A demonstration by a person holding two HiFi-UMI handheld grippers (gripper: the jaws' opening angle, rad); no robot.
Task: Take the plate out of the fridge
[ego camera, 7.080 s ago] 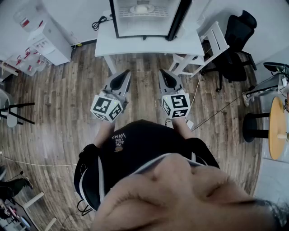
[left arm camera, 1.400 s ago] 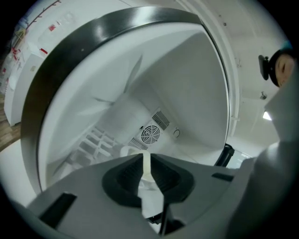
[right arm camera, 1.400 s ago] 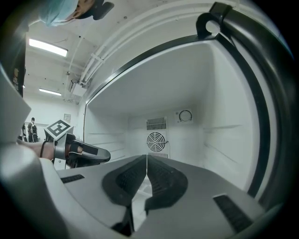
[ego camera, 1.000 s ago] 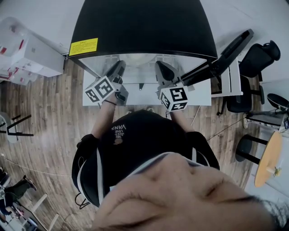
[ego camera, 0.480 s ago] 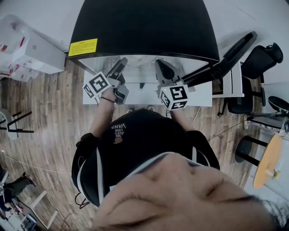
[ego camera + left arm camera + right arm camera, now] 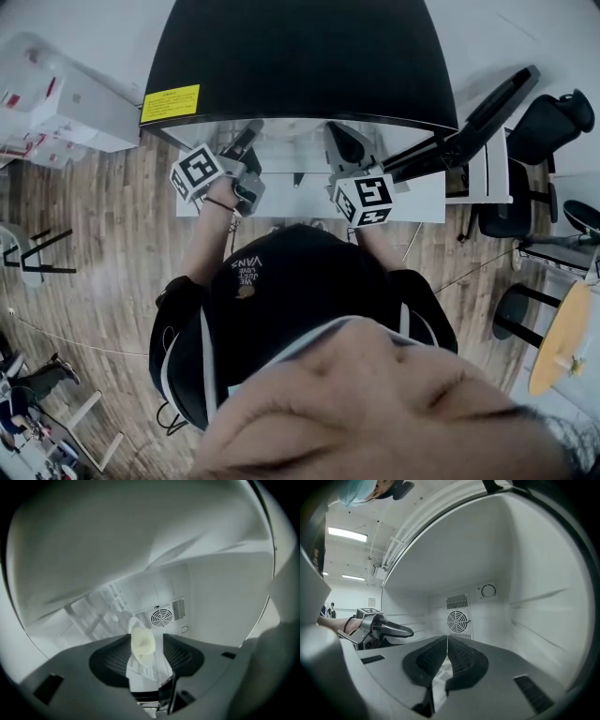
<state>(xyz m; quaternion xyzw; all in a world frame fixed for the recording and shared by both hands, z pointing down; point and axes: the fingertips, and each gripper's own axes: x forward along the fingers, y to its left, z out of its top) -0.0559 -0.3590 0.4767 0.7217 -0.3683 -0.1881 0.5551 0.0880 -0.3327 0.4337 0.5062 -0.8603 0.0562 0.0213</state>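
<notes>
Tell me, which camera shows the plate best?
The left gripper view: the plate, carrying something pale, appears between the left tongs, whose jaws are opening. The head view hides it behind the fridge's black top; the right gripper view misses it.

We see the plate (image 6: pixel 133 624), white and carrying a pale lump, lying inside the fridge (image 6: pixel 300 56) on its wire shelf (image 6: pixel 140 674). It sits near the fridge's back wall. The fridge, black-topped and white inside, stands open.

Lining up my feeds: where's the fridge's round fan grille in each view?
Head view: not visible; the fridge's black top covers it.
Left gripper view: fan grille just right of centre, up-right of the plate.
Right gripper view: near centre, below the round dial.
Shared landmark: the fridge itself.
</notes>
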